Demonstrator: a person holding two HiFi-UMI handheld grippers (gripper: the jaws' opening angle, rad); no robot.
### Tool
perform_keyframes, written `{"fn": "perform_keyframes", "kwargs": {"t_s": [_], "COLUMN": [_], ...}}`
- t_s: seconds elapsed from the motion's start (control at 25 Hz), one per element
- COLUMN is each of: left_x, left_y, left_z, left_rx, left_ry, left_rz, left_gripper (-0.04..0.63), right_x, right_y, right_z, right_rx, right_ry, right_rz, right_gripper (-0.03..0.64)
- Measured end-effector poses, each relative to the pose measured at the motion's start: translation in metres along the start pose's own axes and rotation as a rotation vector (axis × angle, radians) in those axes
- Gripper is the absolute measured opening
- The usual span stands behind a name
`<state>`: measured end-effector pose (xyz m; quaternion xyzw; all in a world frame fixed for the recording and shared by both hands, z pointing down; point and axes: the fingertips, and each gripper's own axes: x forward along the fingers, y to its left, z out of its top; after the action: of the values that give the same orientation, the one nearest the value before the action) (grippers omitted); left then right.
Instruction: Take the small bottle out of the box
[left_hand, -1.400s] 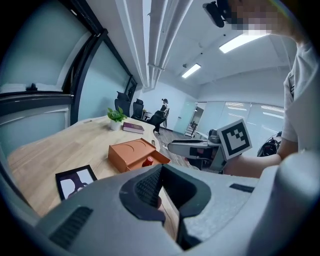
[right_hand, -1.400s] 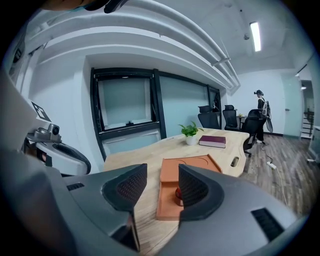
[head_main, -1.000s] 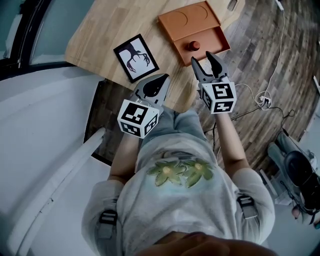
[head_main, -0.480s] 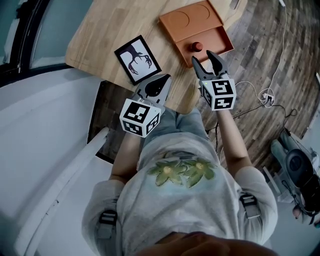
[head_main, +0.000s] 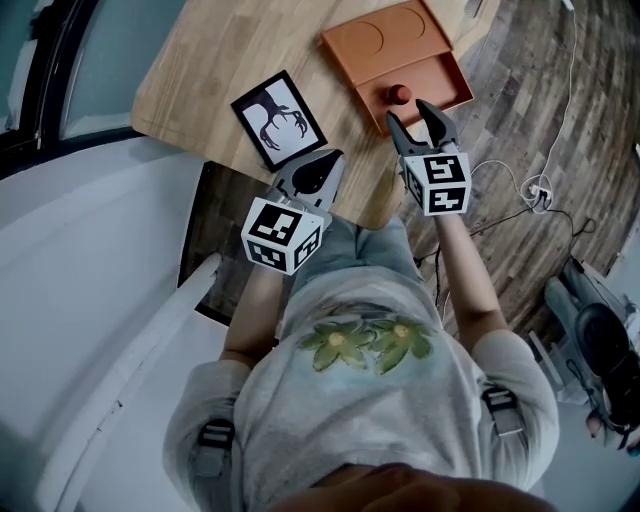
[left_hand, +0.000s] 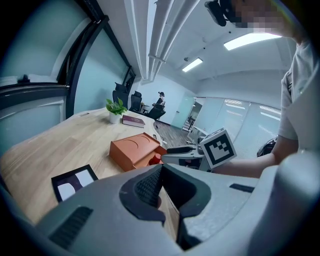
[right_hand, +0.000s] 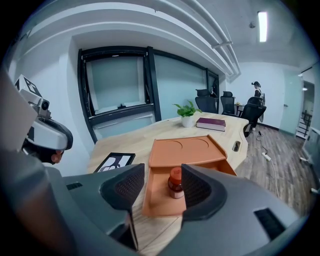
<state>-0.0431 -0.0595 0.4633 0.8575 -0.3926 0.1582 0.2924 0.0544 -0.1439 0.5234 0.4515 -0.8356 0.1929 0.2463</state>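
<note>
**Right Claw Open and Lined Up on the Bottle**

The right gripper (head_main: 422, 108) holds its jaws wide apart with nothing clamped between them. In the right gripper view the small bottle (right_hand: 175, 182) shows in the gap between the jaws, towards the right-hand one. It stands upright on the floor of the box's pulled-out drawer, and no jaw touches it. This spread is judged to be set for straddling the bottle's body on a forward push.

In the head view the bottle lies at 11 o'clock from the jaw tips, just beyond them. The drawer opens towards the person, which leaves the bottle free to approach from the table's edge.

The left gripper (head_main: 312, 172) has its jaws together and empty. It is at 8 o'clock from the right gripper, at the near edge of the table (head_main: 200, 60), and is judged to be parked clear of the reach. A framed picture (head_main: 280, 118) lies at 11 o'clock from it.

Only the right gripper view shows the bottle's red cap and dark body. The head view shows only its top, but it shows the box (head_main: 385, 40) whole, with two round recesses in its lid. The left gripper view shows the box side-on, with the bottle mostly hidden.
</note>
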Motion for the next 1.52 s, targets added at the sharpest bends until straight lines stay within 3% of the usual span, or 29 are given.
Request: {"fn": "perform_keyframes", "kwargs": {"t_s": [1.52], "left_x": [0.029], "left_y": [0.019], "left_z": [-0.012], "left_rx": [-0.044], "left_ry": [0.062], "left_rz": [-0.038], "left_gripper": [0.008], "right_x": [0.058], "right_y": [-0.028], "right_z": [-0.040], "right_rx": [0.010], "right_ry": [0.170], "right_rz": [-0.051], "right_gripper": [0.213]}}
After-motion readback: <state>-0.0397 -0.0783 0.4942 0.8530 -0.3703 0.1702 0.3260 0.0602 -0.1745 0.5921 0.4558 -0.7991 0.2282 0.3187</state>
